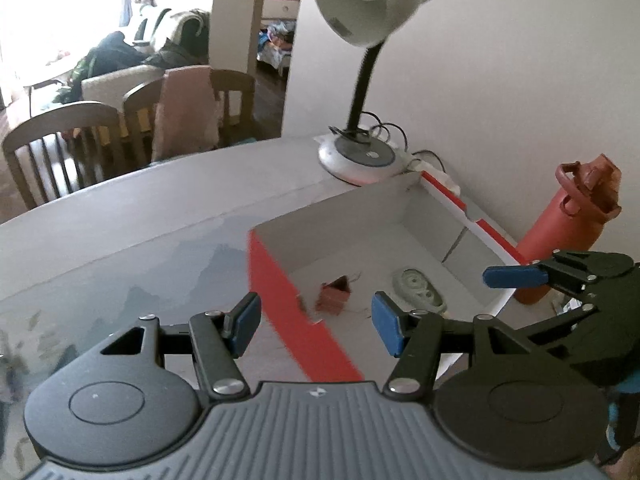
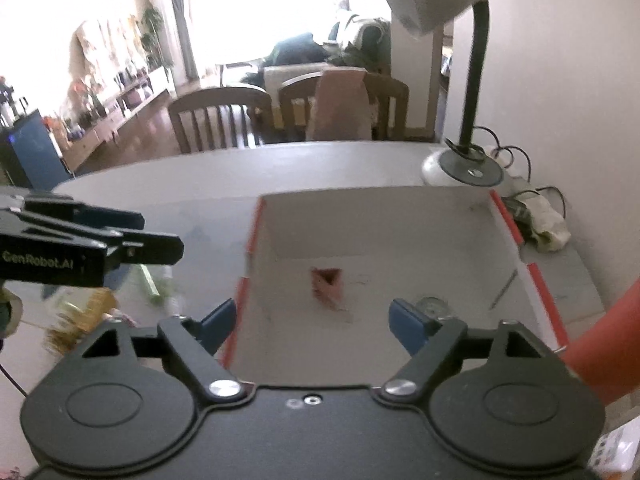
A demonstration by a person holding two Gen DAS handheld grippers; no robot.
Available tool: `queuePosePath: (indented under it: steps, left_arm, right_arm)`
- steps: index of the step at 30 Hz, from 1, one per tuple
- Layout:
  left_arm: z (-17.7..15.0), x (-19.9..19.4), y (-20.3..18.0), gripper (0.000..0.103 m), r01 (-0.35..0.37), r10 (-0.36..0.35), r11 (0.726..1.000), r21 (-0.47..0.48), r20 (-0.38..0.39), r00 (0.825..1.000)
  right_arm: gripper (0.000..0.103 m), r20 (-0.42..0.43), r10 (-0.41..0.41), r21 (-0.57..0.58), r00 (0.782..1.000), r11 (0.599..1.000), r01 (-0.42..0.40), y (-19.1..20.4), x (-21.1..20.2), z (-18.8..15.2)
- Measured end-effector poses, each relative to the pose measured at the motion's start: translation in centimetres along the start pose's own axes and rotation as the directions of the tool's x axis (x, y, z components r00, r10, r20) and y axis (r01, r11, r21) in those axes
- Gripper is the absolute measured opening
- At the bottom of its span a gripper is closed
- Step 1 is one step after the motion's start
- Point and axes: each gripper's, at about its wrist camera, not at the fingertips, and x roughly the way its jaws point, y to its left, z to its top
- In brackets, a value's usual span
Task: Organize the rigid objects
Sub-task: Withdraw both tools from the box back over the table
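A white box with red edges (image 1: 276, 280) stands on the grey table. In it lie a small red-brown block (image 1: 334, 292) and a pale green oval piece (image 1: 418, 286). My left gripper (image 1: 316, 326) hangs open above the box's near left corner, with nothing between its blue pads. My right gripper (image 2: 314, 322) is open too, above the box's near edge (image 2: 256, 232), and holds nothing. The block (image 2: 328, 282) lies ahead of it, and the pale piece (image 2: 434, 306) is half hidden behind its right pad. Each gripper shows in the other's view, the right gripper (image 1: 532, 284) and the left gripper (image 2: 160, 232).
A desk lamp (image 1: 360, 156) with cables stands behind the box by the wall. A red bottle (image 1: 560, 228) is to the box's right. Green and yellow items (image 2: 152, 280) lie on the table left of the box. Chairs (image 2: 224, 120) line the far edge.
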Motion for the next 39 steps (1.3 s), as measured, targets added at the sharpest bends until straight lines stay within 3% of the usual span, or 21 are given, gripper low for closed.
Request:
queuePosePath:
  steps: [2,4,11,17,31,32,34,39]
  left_arm:
    - [-0.6,-1.5,1.0,0.060,-0.006,0.006,1.000,-0.002,0.013,1.000]
    - [-1.4,-3.0,2.0,0.067,-0.022,0.022,1.000,-0.006,0.029,0.999]
    - [-4.3,-7.2,4.5,0.071,-0.047,0.048,0.999,-0.018,0.068,0.997]
    - [-6.6,-10.1,7.5,0.077,-0.051,0.056,0.997,-0.056,0.087,0.995]
    - [-10.4,-14.4,15.3,0.085,-0.086,0.104,0.987,-0.137,0.124,0.987]
    - [-10.5,-14.5,15.9,0.086,-0.092,0.110,0.986,-0.139,0.125,0.986]
    - [-10.8,-14.7,16.9,0.101,-0.101,0.120,0.985,-0.142,0.133,0.984]
    - [-11.4,-14.7,19.6,0.103,-0.124,0.150,0.978,-0.167,0.150,0.977]
  right_arm:
    - [0.089,0.020,0.018,0.011,1.000,1.000,-0.019,1.1,-0.5,-0.2]
    - [0.091,0.040,0.034,0.016,0.999,0.999,-0.034,2.4,-1.0,-0.4]
    - [0.099,0.094,0.090,-0.001,0.991,0.996,-0.090,6.9,-2.2,-1.3]
    - [0.100,0.112,0.108,-0.003,0.988,0.994,-0.109,10.0,-2.1,-2.2]
    - [0.100,0.067,0.098,-0.002,0.993,0.995,-0.098,16.5,-0.1,-4.7]
    - [0.100,0.061,0.096,0.001,0.994,0.995,-0.096,17.0,0.0,-4.9]
    - [0.100,0.047,0.089,0.002,0.995,0.996,-0.090,17.8,0.6,-5.3]
    - [0.100,0.008,0.066,0.004,0.998,0.998,-0.066,20.3,2.0,-6.2]
